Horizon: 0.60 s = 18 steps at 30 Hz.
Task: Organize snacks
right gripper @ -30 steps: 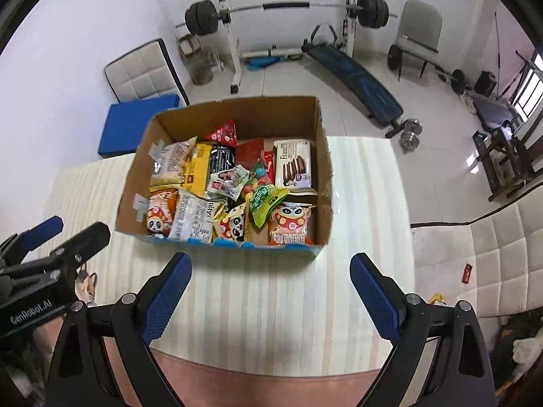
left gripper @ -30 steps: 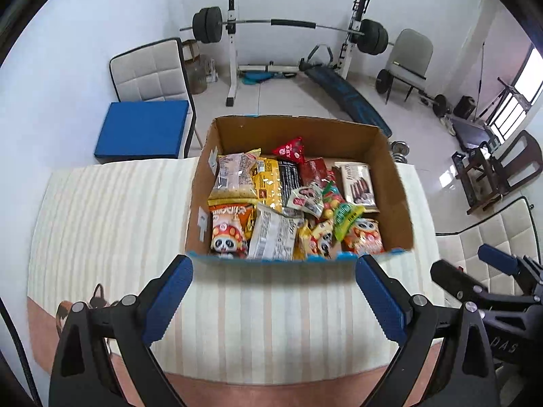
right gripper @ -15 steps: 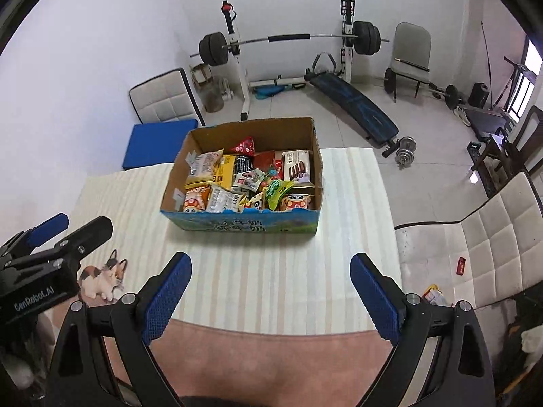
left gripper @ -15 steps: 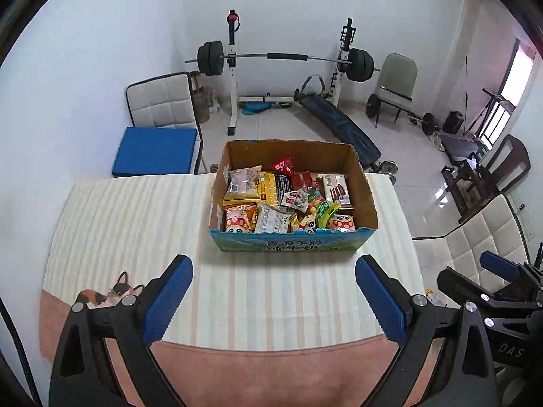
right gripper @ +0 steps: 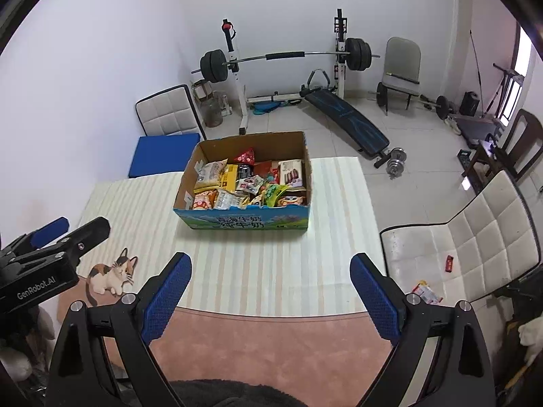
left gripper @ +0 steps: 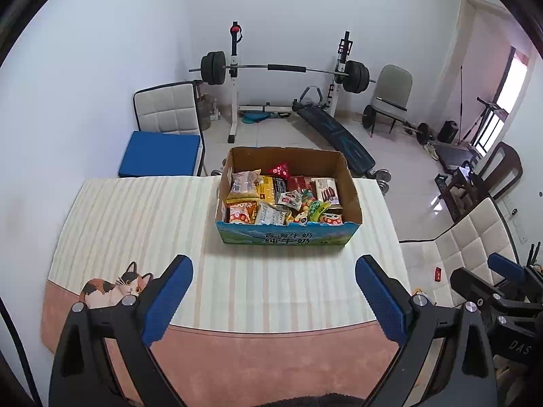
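Observation:
A cardboard box (left gripper: 286, 237) with a blue printed front stands on the striped table (left gripper: 135, 217), toward its far side. It is full of several snack packets (left gripper: 271, 200) in yellow, red, white and green wrappers. It also shows in the right wrist view (right gripper: 244, 225). My left gripper (left gripper: 274, 298) is open and empty, well back from the box over the table's near edge. My right gripper (right gripper: 270, 296) is open and empty, likewise back from the box. Each gripper shows at the side of the other's view.
A cat picture (left gripper: 113, 286) is printed on the table's pink near border. A white padded chair (right gripper: 468, 240) stands to the right of the table, a blue-seated chair (left gripper: 159, 152) behind it. A barbell rack (left gripper: 281, 71) and bench stand by the far wall.
Both grippers have drawn back and up from the box. The box now looks smaller and farther, and more of the table and room shows. Both stay open.

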{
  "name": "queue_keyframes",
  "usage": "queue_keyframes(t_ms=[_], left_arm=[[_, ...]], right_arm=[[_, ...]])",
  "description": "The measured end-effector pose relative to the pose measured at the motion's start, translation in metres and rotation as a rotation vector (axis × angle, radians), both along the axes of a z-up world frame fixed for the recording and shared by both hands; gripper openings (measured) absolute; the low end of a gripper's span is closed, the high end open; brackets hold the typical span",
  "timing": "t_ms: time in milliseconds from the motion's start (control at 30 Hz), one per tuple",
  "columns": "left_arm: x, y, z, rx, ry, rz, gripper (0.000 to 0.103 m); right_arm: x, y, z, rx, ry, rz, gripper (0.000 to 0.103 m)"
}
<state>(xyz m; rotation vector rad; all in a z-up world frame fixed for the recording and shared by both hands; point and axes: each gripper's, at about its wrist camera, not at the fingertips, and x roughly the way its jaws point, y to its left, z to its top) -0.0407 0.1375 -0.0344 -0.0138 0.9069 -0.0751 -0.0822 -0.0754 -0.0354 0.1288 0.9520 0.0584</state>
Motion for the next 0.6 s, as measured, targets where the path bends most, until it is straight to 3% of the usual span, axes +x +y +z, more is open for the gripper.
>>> queue_keyframes(t_ms=[67,600], left_arm=[[0.002,0.0,-0.002,-0.002,-0.003,0.002,0.098],[0.035,-0.001,-0.024,0.05,-0.046,0.029,0.103]], right_arm=[[0.001,-0.001,0.0,-0.006,-0.008,-0.008,0.101],[0.057,0.003,-0.022,-0.067,-0.051,-0.055,0.102]])
